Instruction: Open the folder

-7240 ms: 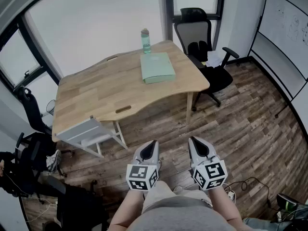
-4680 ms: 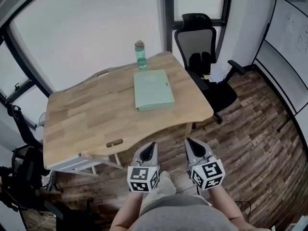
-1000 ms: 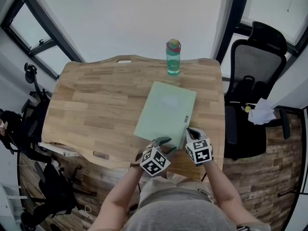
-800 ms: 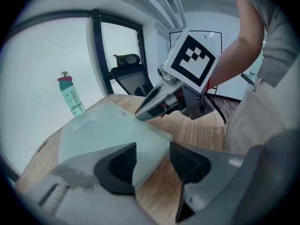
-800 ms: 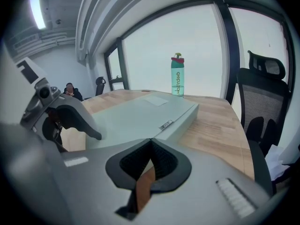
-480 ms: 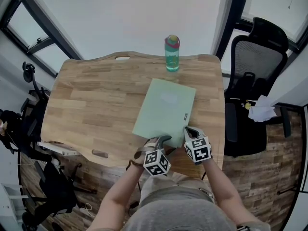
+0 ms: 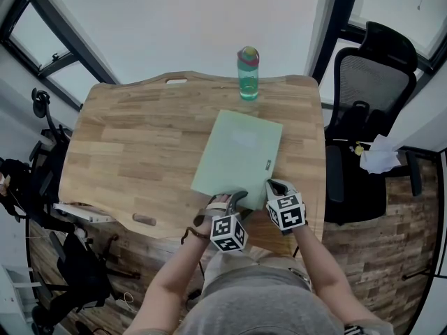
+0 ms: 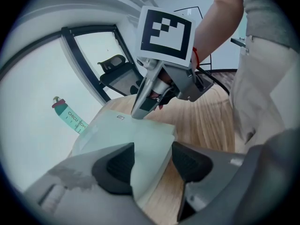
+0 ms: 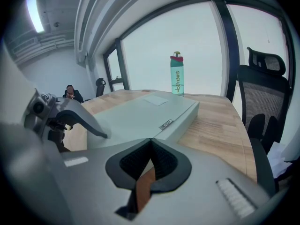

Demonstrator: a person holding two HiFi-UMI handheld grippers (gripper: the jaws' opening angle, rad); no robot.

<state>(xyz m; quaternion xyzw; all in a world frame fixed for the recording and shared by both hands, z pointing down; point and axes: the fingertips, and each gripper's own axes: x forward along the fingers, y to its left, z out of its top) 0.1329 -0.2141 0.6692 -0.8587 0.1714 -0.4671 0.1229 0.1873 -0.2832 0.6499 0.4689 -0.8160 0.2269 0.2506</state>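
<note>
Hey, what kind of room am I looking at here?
Probably an office or small meeting room: a wooden desk, a black mesh office chair beside it, tall windows behind, and a green folder lying on the desk.

Both bare forearms reach forward and bring the two claws close together, side by side. The left claw [image 7: 235, 199] points steeply down and is rolled to one side (its marker cube faces up toward the head). Its jaws have just been opening and stand wide apart, with a corner of the folder [image 7: 237, 152] loose between the pads. The right claw [image 7: 271, 185] slants down less steeply, jaws closed together on nothing, tip at the folder's near corner.
</note>
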